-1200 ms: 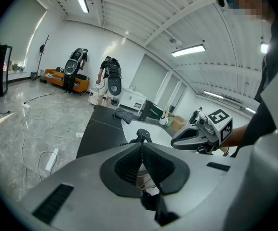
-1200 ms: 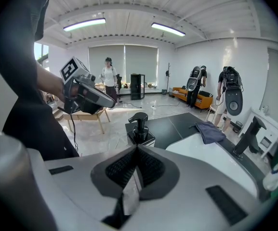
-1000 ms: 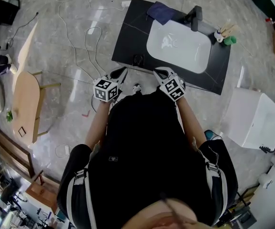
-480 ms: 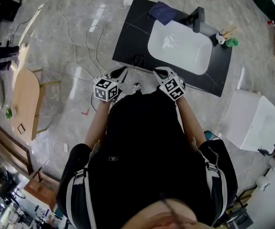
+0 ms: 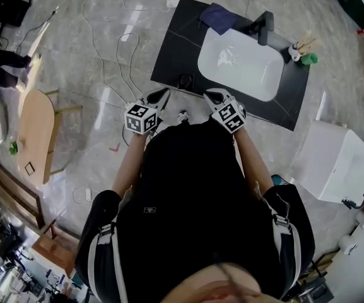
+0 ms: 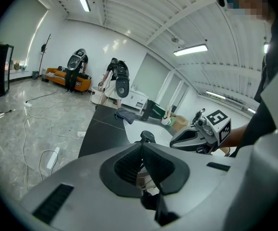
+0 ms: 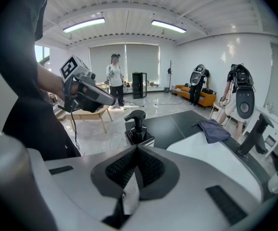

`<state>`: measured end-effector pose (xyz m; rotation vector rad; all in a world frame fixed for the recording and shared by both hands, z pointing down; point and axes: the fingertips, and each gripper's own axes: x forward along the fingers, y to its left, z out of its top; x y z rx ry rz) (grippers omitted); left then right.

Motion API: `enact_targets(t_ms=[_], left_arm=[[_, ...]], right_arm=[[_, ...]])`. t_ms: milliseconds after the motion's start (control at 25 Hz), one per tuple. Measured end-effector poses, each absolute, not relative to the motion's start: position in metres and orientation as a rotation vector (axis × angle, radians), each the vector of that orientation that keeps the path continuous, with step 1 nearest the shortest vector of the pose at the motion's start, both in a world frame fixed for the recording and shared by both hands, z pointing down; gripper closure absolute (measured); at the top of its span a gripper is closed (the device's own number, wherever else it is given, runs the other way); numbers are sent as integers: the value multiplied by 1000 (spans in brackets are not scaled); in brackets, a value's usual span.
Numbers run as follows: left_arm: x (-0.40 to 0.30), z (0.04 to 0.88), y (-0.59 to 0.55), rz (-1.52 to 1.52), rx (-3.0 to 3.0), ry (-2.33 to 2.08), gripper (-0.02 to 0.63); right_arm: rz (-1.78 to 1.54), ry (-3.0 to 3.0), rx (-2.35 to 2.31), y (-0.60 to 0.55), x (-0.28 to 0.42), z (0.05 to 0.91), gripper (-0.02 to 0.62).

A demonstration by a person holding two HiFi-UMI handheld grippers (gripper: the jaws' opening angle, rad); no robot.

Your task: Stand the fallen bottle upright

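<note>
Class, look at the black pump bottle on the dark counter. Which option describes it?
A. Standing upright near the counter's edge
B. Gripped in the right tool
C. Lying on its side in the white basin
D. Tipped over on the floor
A: the pump bottle stands upright on the counter with its pump head on top, outside the white basin.

A white rounded basin point(image 5: 251, 74) sits sunk in the black slab surface point(image 5: 172, 55). A crumpled dark blue cloth point(image 5: 218, 17) lies by its far left corner. A black faucet point(image 5: 264, 27) stands at its far rim.
</note>
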<state>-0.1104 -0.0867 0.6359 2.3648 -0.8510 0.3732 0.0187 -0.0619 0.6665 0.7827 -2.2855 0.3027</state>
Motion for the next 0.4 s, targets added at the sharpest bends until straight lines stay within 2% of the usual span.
enact_targets(t_ms=[400], left_arm=[[-111,636,-93,375,2368,-841,588]], right_arm=[[296,-2277,775,-68,17,664,535]])
